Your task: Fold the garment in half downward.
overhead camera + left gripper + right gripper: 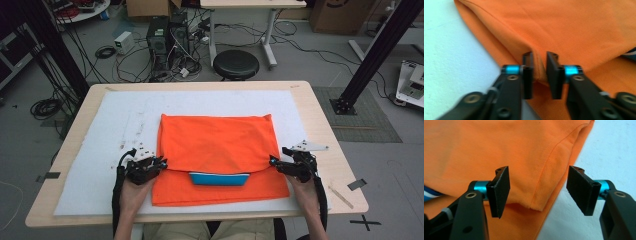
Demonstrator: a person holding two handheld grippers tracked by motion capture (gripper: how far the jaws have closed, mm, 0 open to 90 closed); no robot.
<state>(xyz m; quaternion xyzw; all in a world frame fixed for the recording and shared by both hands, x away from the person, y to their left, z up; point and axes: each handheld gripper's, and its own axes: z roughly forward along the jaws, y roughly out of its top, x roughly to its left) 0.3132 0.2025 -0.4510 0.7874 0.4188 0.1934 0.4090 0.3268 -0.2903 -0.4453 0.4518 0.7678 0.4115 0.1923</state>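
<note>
The high view shows the whole orange polo shirt [218, 150] lying folded on the white mat [115, 130] of the counter [320, 120], its blue collar [220, 178] at the near fold. The left gripper [161, 163] sits at the fold's left end, the right gripper [274, 162] at its right end. The left gripper view shows its jaws narrowed, pinching a ridge of fabric. The right gripper view shows jaws spread, the fold's corner between them, untouched.
</note>
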